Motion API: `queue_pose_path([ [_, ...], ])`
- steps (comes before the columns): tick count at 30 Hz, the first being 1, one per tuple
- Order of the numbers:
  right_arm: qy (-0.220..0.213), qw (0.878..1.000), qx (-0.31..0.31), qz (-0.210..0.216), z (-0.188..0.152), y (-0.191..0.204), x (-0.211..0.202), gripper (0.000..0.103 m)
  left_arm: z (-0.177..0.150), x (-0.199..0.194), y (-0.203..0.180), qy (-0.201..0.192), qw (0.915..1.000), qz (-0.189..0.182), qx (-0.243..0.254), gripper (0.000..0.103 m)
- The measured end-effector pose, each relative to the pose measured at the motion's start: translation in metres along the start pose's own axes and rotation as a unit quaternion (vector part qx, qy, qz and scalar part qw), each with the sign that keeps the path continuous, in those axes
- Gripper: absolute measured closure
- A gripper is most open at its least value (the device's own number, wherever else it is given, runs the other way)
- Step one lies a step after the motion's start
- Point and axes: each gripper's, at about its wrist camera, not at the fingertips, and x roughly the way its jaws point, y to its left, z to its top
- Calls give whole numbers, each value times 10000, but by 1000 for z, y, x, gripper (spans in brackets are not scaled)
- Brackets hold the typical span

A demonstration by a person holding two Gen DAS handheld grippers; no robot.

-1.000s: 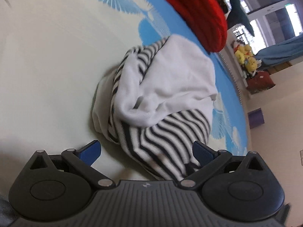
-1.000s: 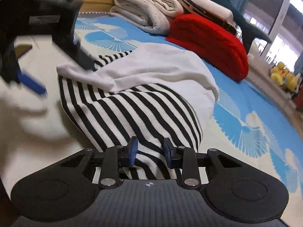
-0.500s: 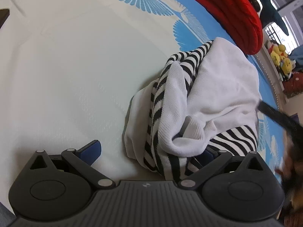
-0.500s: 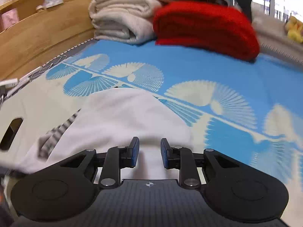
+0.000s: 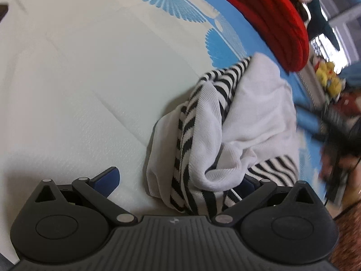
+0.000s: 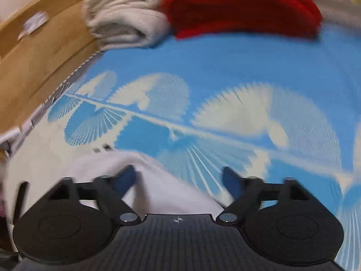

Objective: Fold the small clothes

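A small black-and-white striped garment (image 5: pixel 191 135) with a plain white part (image 5: pixel 255 103) lies crumpled on the pale bed cover (image 5: pixel 79 79). My left gripper (image 5: pixel 177 181) stands open just above its near edge. The left pad is clear of the cloth and the right pad is half hidden behind a fold. My right gripper (image 6: pixel 178 179) has its jaws opening wide, and nothing is pressed between them. White cloth (image 6: pixel 158 180) lies under its left finger, over the blue patterned sheet (image 6: pixel 225 72). In the left wrist view the right gripper (image 5: pixel 315 124) is a blur beside the garment.
A folded red knit (image 6: pixel 243 6) and folded beige towels (image 6: pixel 121 20) are stacked at the head of the bed against a wooden headboard (image 6: pixel 45 45). Yellow soft toys (image 5: pixel 327 76) sit beyond the bed's far edge.
The right gripper let go of the striped garment, opened wide and swung away over the blue sheet. The garment now lies bunched closer to the left gripper, which stayed open and shifted slightly.
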Motion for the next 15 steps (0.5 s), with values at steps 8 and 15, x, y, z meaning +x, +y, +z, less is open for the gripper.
queue_pose_path([
  [8,353,9925,1081,440,-28,-52,9,54,26,21,-1,477,9969,-420,-464,46],
  [15,131,9941,1060,165,-67,-59,-22,82,117,67,-74,713,9942,81,803,54],
])
